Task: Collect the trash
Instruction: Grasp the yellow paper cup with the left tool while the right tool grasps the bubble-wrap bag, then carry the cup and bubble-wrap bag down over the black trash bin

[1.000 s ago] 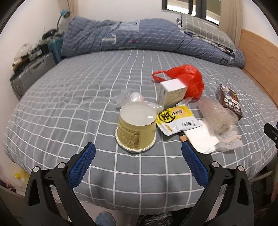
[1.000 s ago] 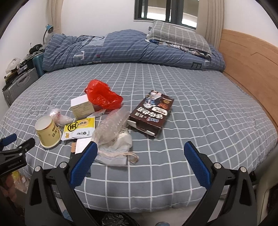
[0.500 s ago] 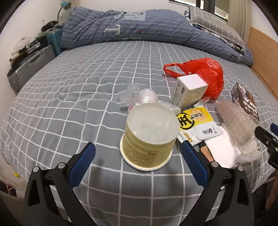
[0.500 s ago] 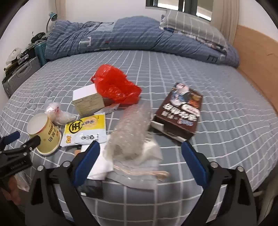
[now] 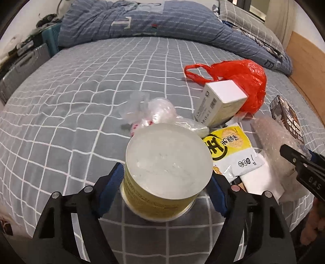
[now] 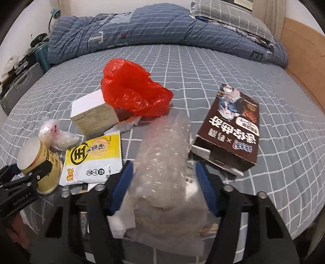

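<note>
Bedroom: bed (image 5: 81, 85), duvet (image 6: 162, 30), pillow (image 5: 247, 18).

Two boxes (one white (image 6: 94, 115), one brown (image 6: 233, 130)), one cup (image 5: 164, 170), one red bag (image 6: 134, 91).

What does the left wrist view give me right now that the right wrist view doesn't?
Left wrist only: the left gripper straddling the yellow cup upside down on the bed, blue pads at both sides.

Right wrist only: the right gripper closing around the bubble wrap, and the brown box's full face.

Both: red bag, white carton, yellow snack packet.
</note>
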